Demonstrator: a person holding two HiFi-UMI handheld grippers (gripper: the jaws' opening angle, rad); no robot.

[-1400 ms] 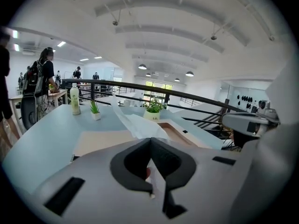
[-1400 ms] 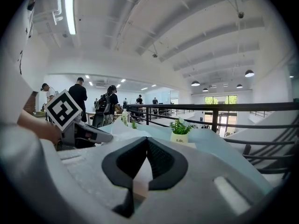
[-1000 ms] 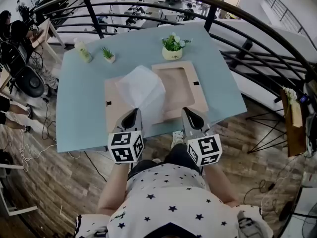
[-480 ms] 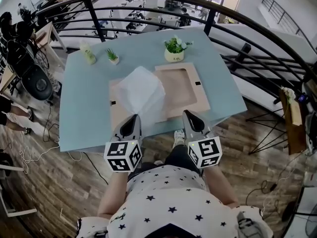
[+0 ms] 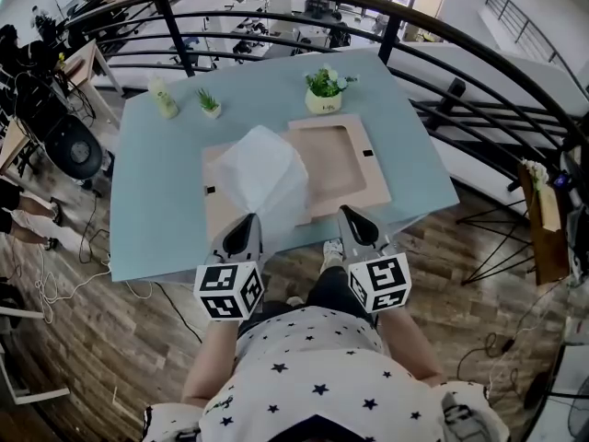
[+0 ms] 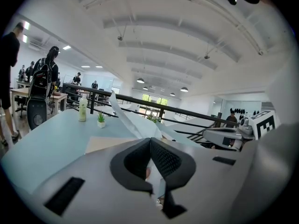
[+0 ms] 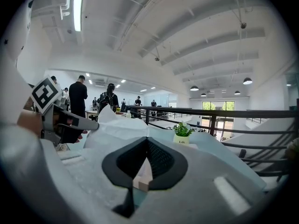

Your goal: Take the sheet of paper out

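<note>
A white sheet of paper (image 5: 262, 168) stands lifted and crumpled over the left half of a flat wooden frame (image 5: 370, 180) on the light blue table (image 5: 156, 201). My left gripper (image 5: 249, 219) is at the table's near edge, shut on the sheet's lower edge. In the left gripper view the paper (image 6: 135, 122) rises from between the closed jaws of the left gripper (image 6: 150, 141). My right gripper (image 5: 347, 213) is shut at the frame's near edge. The right gripper view shows the right gripper (image 7: 147, 141) with the wooden edge (image 7: 142, 177) just below its tips. I cannot tell whether they touch it.
At the far side of the table stand a white pot with a plant (image 5: 323, 91), a small plant (image 5: 210, 105) and a pale bottle (image 5: 164, 98). A black curved railing (image 5: 396, 17) runs behind and to the right. Chairs and cables lie on the floor at the left.
My left gripper has drawn back a little toward me with the paper still in it. The right gripper has hardly moved.
</note>
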